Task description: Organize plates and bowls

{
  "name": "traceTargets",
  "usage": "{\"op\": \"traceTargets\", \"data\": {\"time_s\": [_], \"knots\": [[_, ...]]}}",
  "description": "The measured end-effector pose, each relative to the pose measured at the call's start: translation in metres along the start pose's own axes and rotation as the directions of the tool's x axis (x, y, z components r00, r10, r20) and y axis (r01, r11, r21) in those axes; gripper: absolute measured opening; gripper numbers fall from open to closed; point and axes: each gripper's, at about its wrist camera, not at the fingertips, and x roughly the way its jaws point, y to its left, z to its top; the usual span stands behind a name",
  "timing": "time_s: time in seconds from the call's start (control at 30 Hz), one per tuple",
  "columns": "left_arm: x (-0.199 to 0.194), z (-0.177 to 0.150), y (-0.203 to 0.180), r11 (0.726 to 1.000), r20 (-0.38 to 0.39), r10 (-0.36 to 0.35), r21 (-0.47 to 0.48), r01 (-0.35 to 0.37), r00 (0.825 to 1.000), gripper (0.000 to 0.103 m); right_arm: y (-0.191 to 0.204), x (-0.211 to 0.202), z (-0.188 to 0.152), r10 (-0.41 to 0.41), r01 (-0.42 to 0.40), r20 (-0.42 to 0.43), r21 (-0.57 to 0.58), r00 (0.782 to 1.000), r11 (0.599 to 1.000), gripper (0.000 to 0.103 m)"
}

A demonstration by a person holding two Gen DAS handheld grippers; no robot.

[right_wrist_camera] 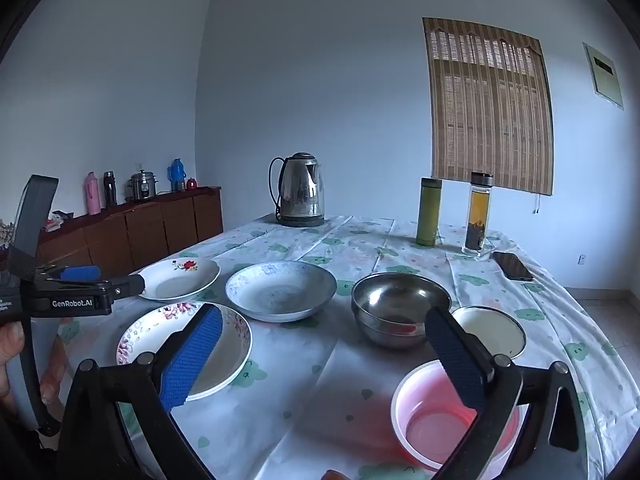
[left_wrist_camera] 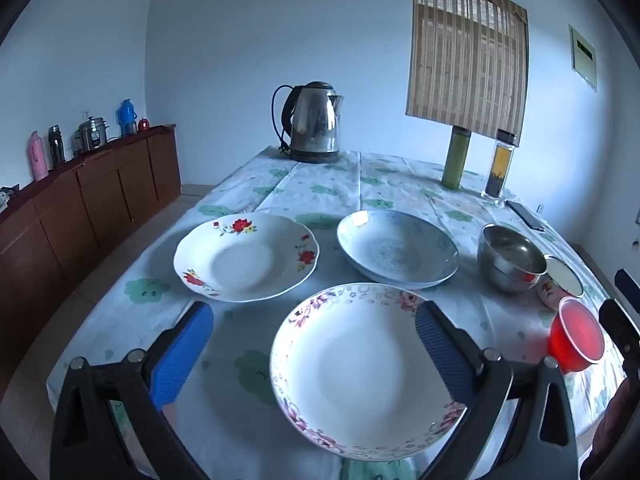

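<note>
A pink-flowered plate (left_wrist_camera: 360,372) lies nearest on the table, between my left gripper's (left_wrist_camera: 312,320) open blue fingers; it also shows in the right wrist view (right_wrist_camera: 232,344). Behind it lie a red-flowered plate (left_wrist_camera: 246,258) and a blue patterned plate (left_wrist_camera: 396,250). To the right stand stacked steel bowls (left_wrist_camera: 510,260), a white enamel bowl (left_wrist_camera: 562,278) and a red plastic bowl (left_wrist_camera: 578,340). My right gripper (right_wrist_camera: 324,324) is open and empty above the table, its right finger over the red bowl (right_wrist_camera: 432,424). The left gripper's body (right_wrist_camera: 76,290) shows at the left.
A steel kettle (left_wrist_camera: 316,122) stands at the table's far end. A green flask (left_wrist_camera: 456,158), a glass tea bottle (left_wrist_camera: 500,166) and a phone (left_wrist_camera: 526,214) sit at the far right. A wooden sideboard (left_wrist_camera: 80,200) runs along the left wall.
</note>
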Motion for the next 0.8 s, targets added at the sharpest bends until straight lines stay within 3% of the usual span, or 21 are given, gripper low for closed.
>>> {"op": "traceTargets", "data": {"time_s": [0.17,0.27,0.8], "knots": [[0.005,0.001,0.001,1.000,-0.016,0.013,0.015,-0.013,1.000,0.103,0.006,0.006,0.001,-0.001,-0.001,-0.036,-0.052,0.999,0.999,0.102],[0.011,-0.001,-0.002,0.999,-0.022,0.028,0.024,-0.027,0.999,0.103,0.007,0.003,-0.001,0.003,-0.003,-0.006,-0.054,1.000,0.999,0.102],[0.011,-0.003,0.002,1.000,-0.020,0.025,0.014,-0.025,0.999,0.103,0.012,0.007,-0.001,0.029,-0.029,-0.013,-0.045,0.999,0.999,0.102]]}}
